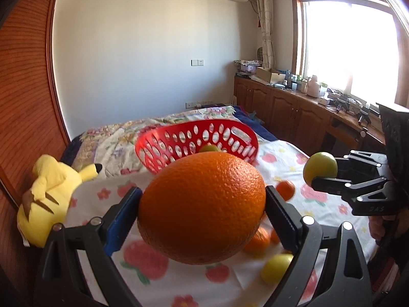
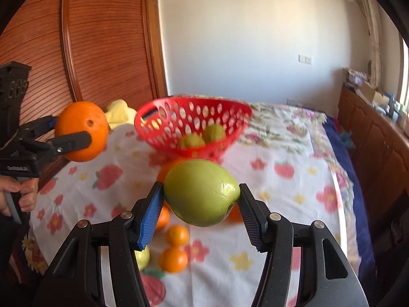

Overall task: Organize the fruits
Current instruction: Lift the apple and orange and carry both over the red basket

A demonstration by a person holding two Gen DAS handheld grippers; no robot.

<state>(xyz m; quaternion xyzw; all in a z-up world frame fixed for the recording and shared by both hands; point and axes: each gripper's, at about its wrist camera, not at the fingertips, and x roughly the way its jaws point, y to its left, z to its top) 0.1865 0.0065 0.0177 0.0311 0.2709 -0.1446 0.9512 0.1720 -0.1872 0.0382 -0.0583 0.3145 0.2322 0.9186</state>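
My left gripper (image 1: 203, 202) is shut on a large orange (image 1: 202, 207) and holds it above the bed; it also shows in the right wrist view (image 2: 81, 133) at the left. My right gripper (image 2: 202, 197) is shut on a green apple (image 2: 202, 192), also seen in the left wrist view (image 1: 320, 168) at the right. A red perforated basket (image 2: 230, 117) stands on the bed beyond both, with two green fruits (image 2: 213, 133) inside. Small oranges (image 2: 173, 258) and a yellow-green fruit (image 1: 276, 268) lie loose on the sheet below.
A yellow plush toy (image 1: 48, 194) lies at the bed's left by the wooden headboard (image 1: 23, 102). The flowered sheet (image 2: 294, 204) covers the bed. Wooden cabinets (image 1: 294, 112) with clutter run along the right under the window.
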